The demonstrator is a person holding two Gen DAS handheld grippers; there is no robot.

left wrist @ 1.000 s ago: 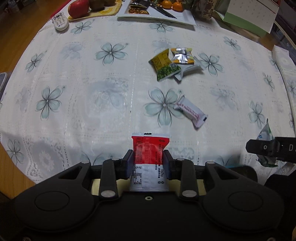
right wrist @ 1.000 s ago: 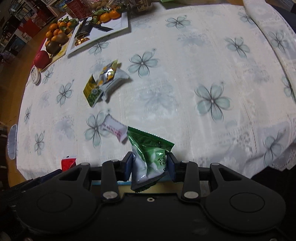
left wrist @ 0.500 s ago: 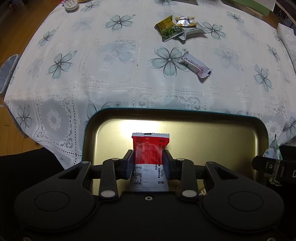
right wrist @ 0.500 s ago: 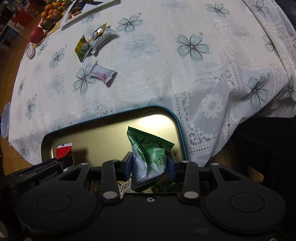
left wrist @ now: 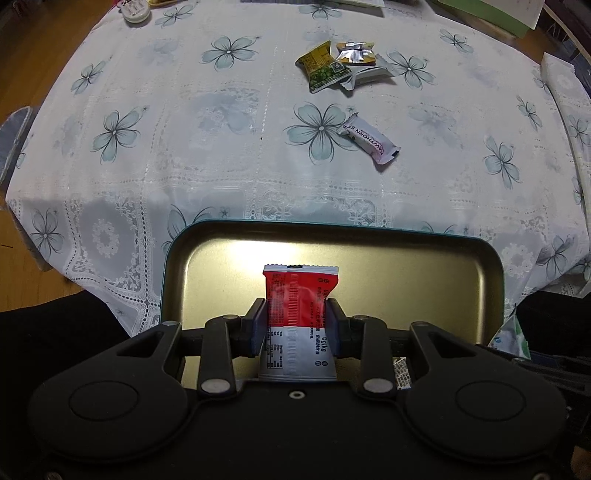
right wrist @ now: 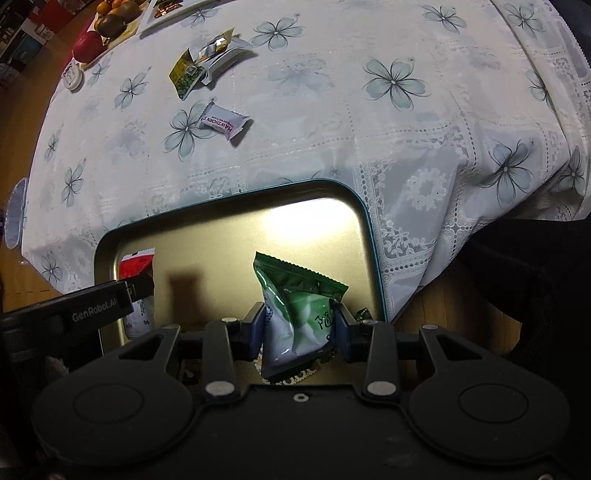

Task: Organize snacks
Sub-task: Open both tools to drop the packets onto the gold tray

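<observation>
My left gripper [left wrist: 297,323] is shut on a red and white snack packet [left wrist: 300,295], held above a gold metal tray [left wrist: 207,273] with a teal rim. A green and white snack packet [right wrist: 301,314] sits pinched in my right gripper [right wrist: 300,326] over the same tray [right wrist: 229,236], near its right end. The left gripper [right wrist: 142,288] with its red packet [right wrist: 136,264] shows at the left of the right wrist view. On the flowered tablecloth [left wrist: 221,147] lie a white hawthorn bar [left wrist: 371,142] and a small pile with a yellow-green packet [left wrist: 323,66] and a silver packet [left wrist: 356,51].
The tray sits below the table's front edge, with a few small wrappers [right wrist: 364,314] in its near part. At the far side stand a fruit board with an apple [right wrist: 88,46], a white plate [right wrist: 173,14] and a round white dish [left wrist: 136,9]. Wood floor [right wrist: 458,306] lies at the right.
Both grippers drew back from over the table toward the tray; the tray came into view beneath them. Each keeps its packet.
</observation>
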